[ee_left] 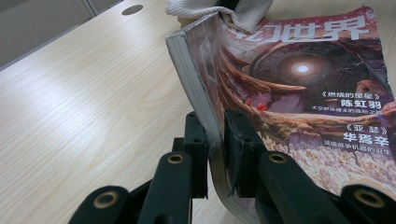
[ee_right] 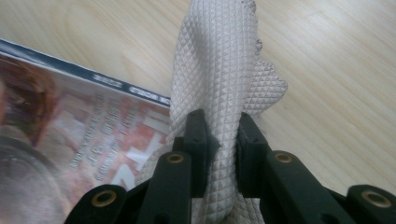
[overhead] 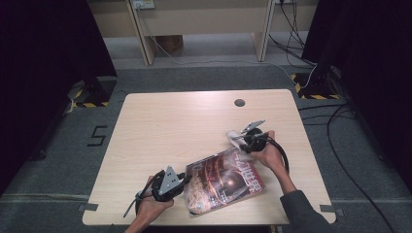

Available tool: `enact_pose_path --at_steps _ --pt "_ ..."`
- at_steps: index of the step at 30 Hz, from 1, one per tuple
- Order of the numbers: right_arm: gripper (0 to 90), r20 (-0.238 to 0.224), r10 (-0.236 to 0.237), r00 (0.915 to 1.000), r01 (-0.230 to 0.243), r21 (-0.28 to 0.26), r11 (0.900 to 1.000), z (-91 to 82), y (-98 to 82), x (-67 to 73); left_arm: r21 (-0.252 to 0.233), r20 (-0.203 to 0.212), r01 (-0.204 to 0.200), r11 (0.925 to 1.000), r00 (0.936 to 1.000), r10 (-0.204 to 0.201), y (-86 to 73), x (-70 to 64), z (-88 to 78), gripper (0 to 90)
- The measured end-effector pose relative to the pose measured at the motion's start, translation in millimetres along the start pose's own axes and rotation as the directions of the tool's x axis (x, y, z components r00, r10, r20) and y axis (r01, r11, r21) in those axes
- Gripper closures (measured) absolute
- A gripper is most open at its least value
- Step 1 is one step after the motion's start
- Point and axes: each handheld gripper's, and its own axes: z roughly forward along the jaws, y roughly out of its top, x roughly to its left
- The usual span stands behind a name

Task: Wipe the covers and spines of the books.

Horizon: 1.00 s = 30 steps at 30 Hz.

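So the left claw [ee_left: 215, 154] is clamped on the lower-left edge of the magazine [overhead: 224, 180], which sits on the counter [overhead: 160, 126] around 6 o'clock, while the right claw [ee_right: 223, 154] pinches a grey waffle cloth [ee_right: 219, 70] by the magazine's 1 o'clock corner.

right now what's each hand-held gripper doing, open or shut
left hand-held gripper: shut on the magazine, clamped on its edge
right hand-held gripper: shut on the grey cloth
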Motion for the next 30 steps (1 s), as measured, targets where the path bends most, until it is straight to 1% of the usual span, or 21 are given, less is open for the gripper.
enact_pose_path --at_steps 7,9,14,17,20,22,24,27,30 --pt "78.5 -0.031 -0.047 0.9984 0.046 -0.01 0.999 -2.1 6.8 12.5 0.002 0.0 0.002 1.0 1.0 -0.002 -0.2 0.2 0.4 79.4" --pt "78.4 -0.049 -0.049 0.9976 0.049 -0.017 0.999 -3.2 8.6 16.4 0.002 0.0 0.004 1.0 1.0 -0.004 -0.5 0.1 0.5 79.3" --pt "78.4 -0.081 -0.074 0.994 0.072 -0.035 0.997 -5.8 13.1 25.7 0.003 0.0 0.004 1.0 1.0 -0.004 -0.6 0.2 0.5 79.2" --pt "78.3 -0.086 -0.088 0.9923 0.085 -0.042 0.996 -6.7 15.3 31.4 0.005 0.001 0.002 1.0 1.0 -0.002 -0.4 0.6 0.5 79.2" --pt "78.3 -0.112 -0.093 0.9894 0.087 -0.054 0.995 -8.0 17.1 36.1 0.005 -0.001 0.003 1.0 1.0 -0.003 -0.7 0.3 0.5 79.1" --pt "78.4 -0.106 -0.099 0.9895 0.094 -0.047 0.994 -8.5 18.1 37.0 0.004 0.0 0.002 1.0 1.0 -0.002 -0.4 0.4 0.5 79.0" --pt "78.4 -0.091 -0.099 0.9909 0.096 -0.04 0.995 -7.2 17.3 33.5 0.004 -0.002 0.003 1.0 1.0 -0.003 -0.6 0.2 0.6 79.0" --pt "78.5 -0.019 -0.087 0.996 0.087 -0.001 0.996 -2.3 12.4 23.2 0.003 -0.001 -0.002 1.0 1.0 0.002 -0.1 0.1 0.7 79.1" --pt "78.5 0.012 -0.054 0.9985 0.053 0.025 0.998 2.7 6.0 10.2 0.003 -0.002 0.0 1.0 1.0 0.0 -0.6 0.0 0.9 79.0"
